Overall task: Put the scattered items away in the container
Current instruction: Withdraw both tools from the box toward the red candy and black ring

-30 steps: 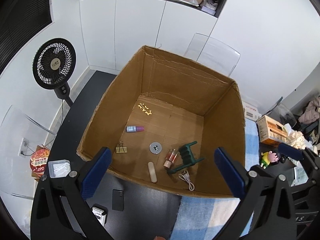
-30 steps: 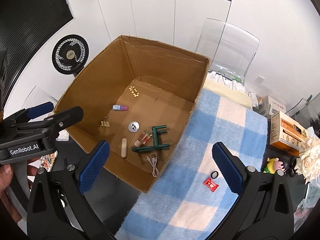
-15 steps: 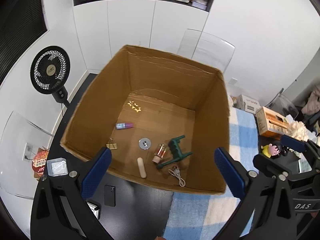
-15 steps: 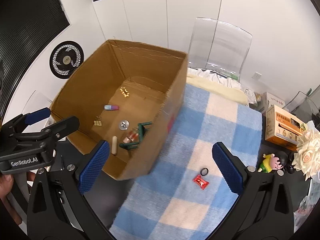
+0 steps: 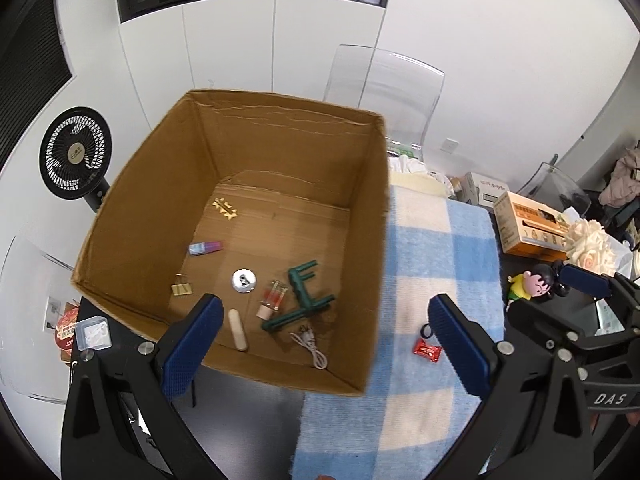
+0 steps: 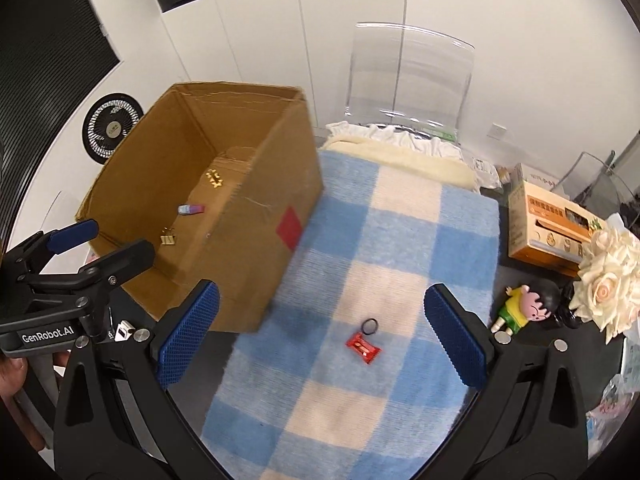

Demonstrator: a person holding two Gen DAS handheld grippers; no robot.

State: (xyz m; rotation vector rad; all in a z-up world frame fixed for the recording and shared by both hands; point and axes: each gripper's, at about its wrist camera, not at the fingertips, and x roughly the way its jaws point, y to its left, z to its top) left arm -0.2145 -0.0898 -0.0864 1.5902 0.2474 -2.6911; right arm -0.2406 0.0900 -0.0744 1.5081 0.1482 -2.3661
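The open brown cardboard box [image 5: 280, 168] sits left of the blue-and-cream checked blanket [image 6: 360, 240], further left in both views than before. The red wrapped candy [image 6: 363, 349] and small black ring [image 6: 369, 325] now lie between the gaping right gripper [image 6: 318, 336]; the left gripper [image 5: 326, 344] is spread, empty.

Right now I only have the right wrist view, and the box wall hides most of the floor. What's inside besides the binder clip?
Observer: A green plastic rack lies on the cardboard box floor, towards the right wall.
Operator: Anything along the near wall?
Observer: A white cable and a wooden stick, both lying flat.
Operator: And mid-floor?
Observer: A silver disc, with a small clear bottle beside it.
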